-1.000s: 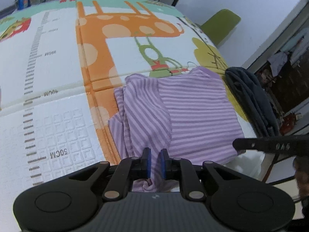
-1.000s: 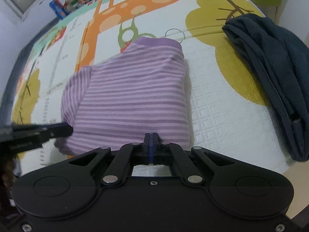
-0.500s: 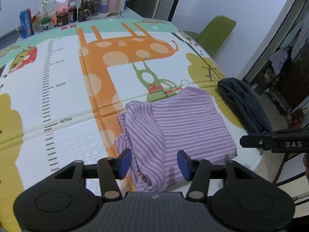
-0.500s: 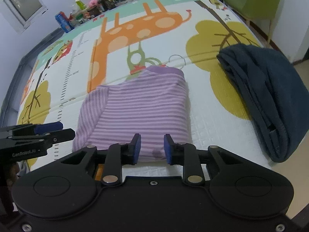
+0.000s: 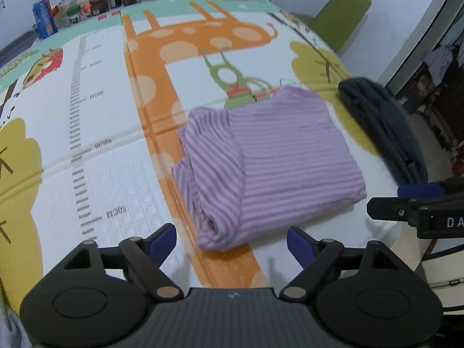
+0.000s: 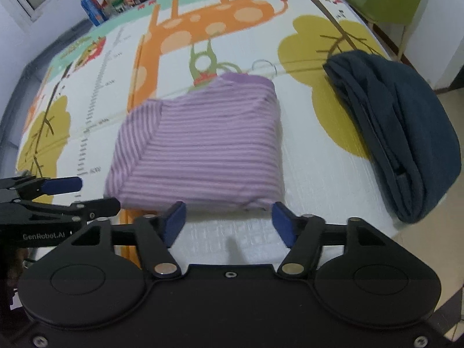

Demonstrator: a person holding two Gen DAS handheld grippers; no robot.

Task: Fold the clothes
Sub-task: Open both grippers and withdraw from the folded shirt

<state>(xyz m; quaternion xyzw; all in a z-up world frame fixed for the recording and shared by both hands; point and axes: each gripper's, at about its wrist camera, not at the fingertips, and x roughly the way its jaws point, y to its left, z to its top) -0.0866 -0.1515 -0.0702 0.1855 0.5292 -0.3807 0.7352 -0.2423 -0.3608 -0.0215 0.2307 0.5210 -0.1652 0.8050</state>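
The purple striped shirt (image 5: 278, 156) lies folded into a rough rectangle on the play mat (image 5: 87, 174) that covers the desk, near the mat's front edge. Its top layer is smooth, the thin lilac and darker purple stripes running across it; a plain purple neckband (image 6: 246, 79) shows at the far end. Along its left side a sleeve and looser layers bunch out from under the top panel, so that edge is uneven, while the right edge is a clean, thick fold. The shirt covers part of the orange giraffe (image 5: 179, 46) printed on the mat.

The left gripper (image 5: 232, 242) hangs above the shirt's near left corner, its blue-padded jaws having just been opening and now wide apart with nothing between them. The right gripper (image 6: 229, 221) is above the shirt's near edge, its jaws likewise just opened and apart, clear of the cloth.

A dark blue garment (image 6: 406, 145) lies folded to the right of the shirt, apart from it.
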